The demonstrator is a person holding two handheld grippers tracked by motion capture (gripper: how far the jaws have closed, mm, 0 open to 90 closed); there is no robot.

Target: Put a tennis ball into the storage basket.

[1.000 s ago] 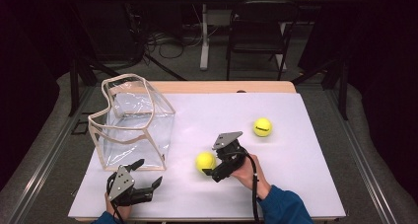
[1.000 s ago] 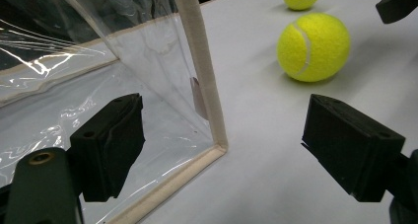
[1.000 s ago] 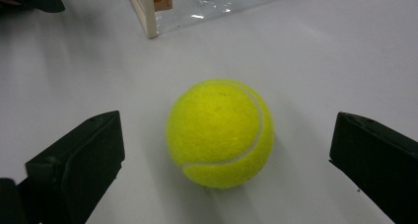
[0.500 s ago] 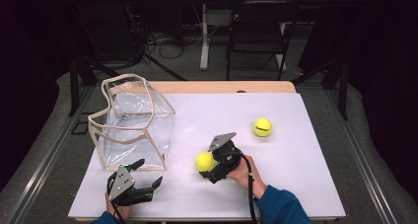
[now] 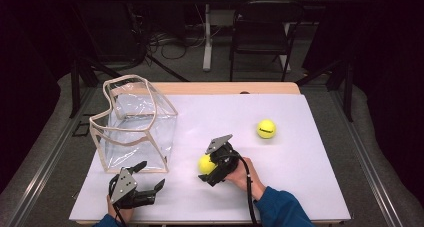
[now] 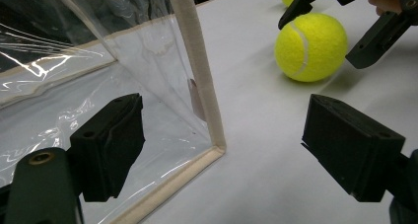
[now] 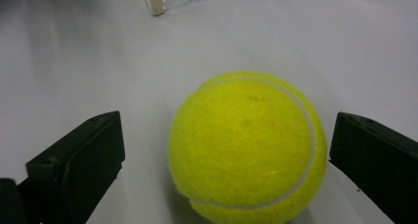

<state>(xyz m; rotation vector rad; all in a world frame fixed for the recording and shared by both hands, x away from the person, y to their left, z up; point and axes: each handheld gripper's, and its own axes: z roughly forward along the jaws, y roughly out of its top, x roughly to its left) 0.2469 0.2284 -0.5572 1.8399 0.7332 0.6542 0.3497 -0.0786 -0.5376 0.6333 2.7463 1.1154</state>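
A yellow tennis ball (image 5: 204,164) lies on the white table (image 5: 300,187), a little right of a clear plastic bag (image 5: 135,124) with cream trim. My right gripper (image 5: 206,168) is open, one jaw on each side of this ball (image 7: 246,147), with a gap at both sides in the right gripper view. A second tennis ball (image 5: 266,128) rests farther right and back. My left gripper (image 5: 151,174) stands open near the front edge, just below the bag's front corner (image 6: 212,135). The left gripper view shows the near ball (image 6: 310,46) between the right gripper's jaws.
The bag stands upright with its mouth open at the top, on the table's left half. A wooden strip (image 5: 225,88) runs along the table's far edge. A chair (image 5: 260,32) and stand legs are on the floor beyond.
My right gripper has moved left and forward so that its jaws now straddle the near ball. The left gripper, the bag and the far ball have stayed put.
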